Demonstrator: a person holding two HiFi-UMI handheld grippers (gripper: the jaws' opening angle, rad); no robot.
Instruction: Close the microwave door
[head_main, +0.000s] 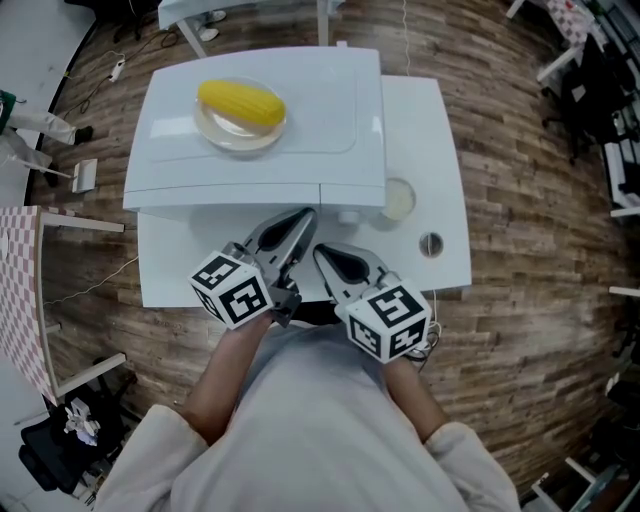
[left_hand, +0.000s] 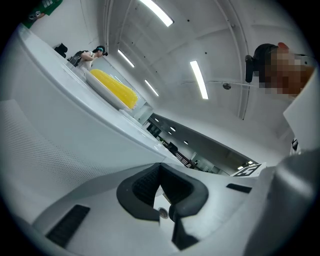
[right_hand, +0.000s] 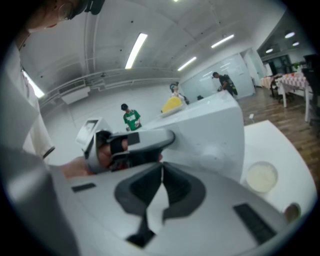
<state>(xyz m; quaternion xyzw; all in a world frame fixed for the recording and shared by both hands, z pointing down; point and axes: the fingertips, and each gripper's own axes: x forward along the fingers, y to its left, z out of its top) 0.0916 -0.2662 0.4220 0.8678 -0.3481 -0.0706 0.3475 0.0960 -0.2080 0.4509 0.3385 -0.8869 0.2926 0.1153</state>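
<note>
Left hand-held gripper (head_main: 303, 219) jaws together, right hand-held gripper (head_main: 323, 251) likewise, white microwave (head_main: 322, 100) door shut.

**Surface finishes.** Microwave (head_main: 300, 130): white casing, smooth with a soft gloss. Table (head_main: 425, 170): white top, smooth and matt. Floor (head_main: 520, 200): wood planks with visible grain. Plate (head_main: 240, 143): pale, translucent, glossy. Corn (head_main: 240, 103): yellow with a dull sheen. Left gripper (left_hand: 160, 170) and right gripper (right_hand: 161, 172): grey matt plastic shells with black ribbed, rubbery pads (left_hand: 142, 187). Marker cube (head_main: 233, 288): black-and-white printed faces. Sleeve (head_main: 140, 460): pale cloth.
</note>
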